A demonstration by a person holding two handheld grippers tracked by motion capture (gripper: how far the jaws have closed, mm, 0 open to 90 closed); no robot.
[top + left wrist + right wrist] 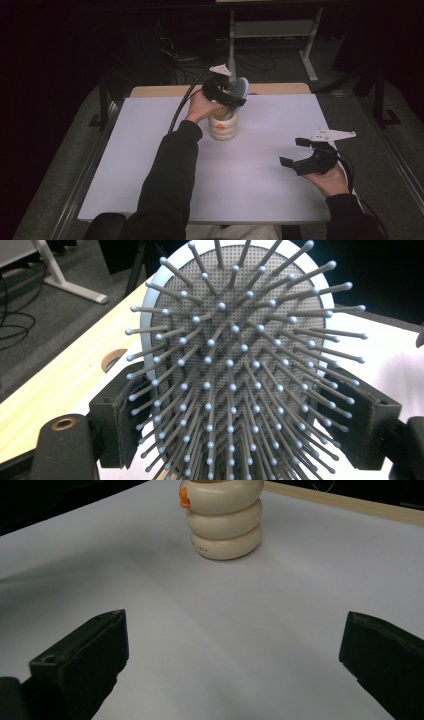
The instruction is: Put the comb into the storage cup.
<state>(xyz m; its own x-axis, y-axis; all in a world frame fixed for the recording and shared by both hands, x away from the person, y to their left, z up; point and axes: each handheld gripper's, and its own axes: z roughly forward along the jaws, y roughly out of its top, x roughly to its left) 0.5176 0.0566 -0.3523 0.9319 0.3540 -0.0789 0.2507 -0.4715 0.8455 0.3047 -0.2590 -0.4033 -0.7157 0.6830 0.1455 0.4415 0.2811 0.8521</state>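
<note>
The left gripper (227, 95) was clamped across the hairbrush (239, 90) head above the cream holder (223, 127), a light, stiff thing best gripped by its hard rim, not the springy bristles (235, 385), while the right gripper (295, 152) stood wide apart.

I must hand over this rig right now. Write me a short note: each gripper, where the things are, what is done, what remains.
Left gripper: shut on the hairbrush, jaws on its two edges, held above the cream ringed holder.
Right gripper: open, holding nothing, resting low over the white table at the right side.
Holder: upright near the far middle of the table, with an orange spot on its side.
Done: the brush is picked up and its lower end is at the holder's mouth; how deep it sits I cannot tell.
Left, probably: lower the brush fully into the holder, then release it.
</note>
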